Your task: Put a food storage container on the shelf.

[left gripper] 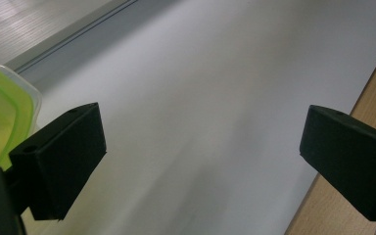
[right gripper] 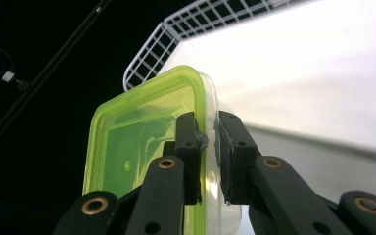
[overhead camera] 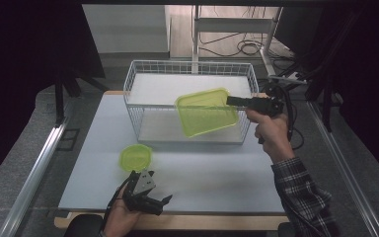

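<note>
**Green container held over the wire basket**

You had the right gripper (overhead camera: 233,101) clamped on the rim of the large green container (overhead camera: 207,112), its jaws pinching one wall between them, as the right gripper view showed (right gripper: 206,142). You held the container tilted on edge above the wire basket (overhead camera: 137,69), probably because a grip on a single wall lets the rest of the box hang down, and because going in over the rim kept it clear of the mesh. It was in the air, not resting on the basket floor.

Your left gripper (overhead camera: 148,200) rested low at the near edge of the table (overhead camera: 217,177), its jaws spread wide with nothing between them, likely kept out of the way. The small green container (overhead camera: 136,157) sat just beyond it on the table, in front of the basket, apparently next in line.
</note>
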`<move>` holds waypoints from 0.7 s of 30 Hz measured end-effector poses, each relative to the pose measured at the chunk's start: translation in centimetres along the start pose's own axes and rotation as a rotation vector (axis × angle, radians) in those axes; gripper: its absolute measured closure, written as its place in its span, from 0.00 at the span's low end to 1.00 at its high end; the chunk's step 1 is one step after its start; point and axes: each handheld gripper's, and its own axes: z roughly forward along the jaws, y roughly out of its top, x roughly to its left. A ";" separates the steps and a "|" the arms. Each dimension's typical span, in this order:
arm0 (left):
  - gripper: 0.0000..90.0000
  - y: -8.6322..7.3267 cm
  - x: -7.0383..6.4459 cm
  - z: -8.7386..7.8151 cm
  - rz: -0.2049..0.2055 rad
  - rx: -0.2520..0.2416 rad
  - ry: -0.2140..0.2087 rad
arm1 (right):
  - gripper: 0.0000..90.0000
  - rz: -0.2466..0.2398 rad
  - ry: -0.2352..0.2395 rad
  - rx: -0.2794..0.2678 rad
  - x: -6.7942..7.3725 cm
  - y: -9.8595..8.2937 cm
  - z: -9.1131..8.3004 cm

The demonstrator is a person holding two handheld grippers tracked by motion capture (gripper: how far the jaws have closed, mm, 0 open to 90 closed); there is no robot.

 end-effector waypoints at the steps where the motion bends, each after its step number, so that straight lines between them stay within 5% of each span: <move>1: 0.03 0.0 0.0 0.0 0.000 0.000 0.000 | 0.89 -0.003 -0.007 -0.005 0.1 0.4 0.1; 10: 0.03 0.0 0.1 0.0 -0.005 -0.002 -0.002 | 0.89 -0.016 -0.066 -0.061 1.0 3.7 1.7; 21: 0.03 0.0 0.1 -0.1 -0.010 -0.005 -0.004 | 0.89 -0.004 -0.162 -0.116 0.3 5.8 3.6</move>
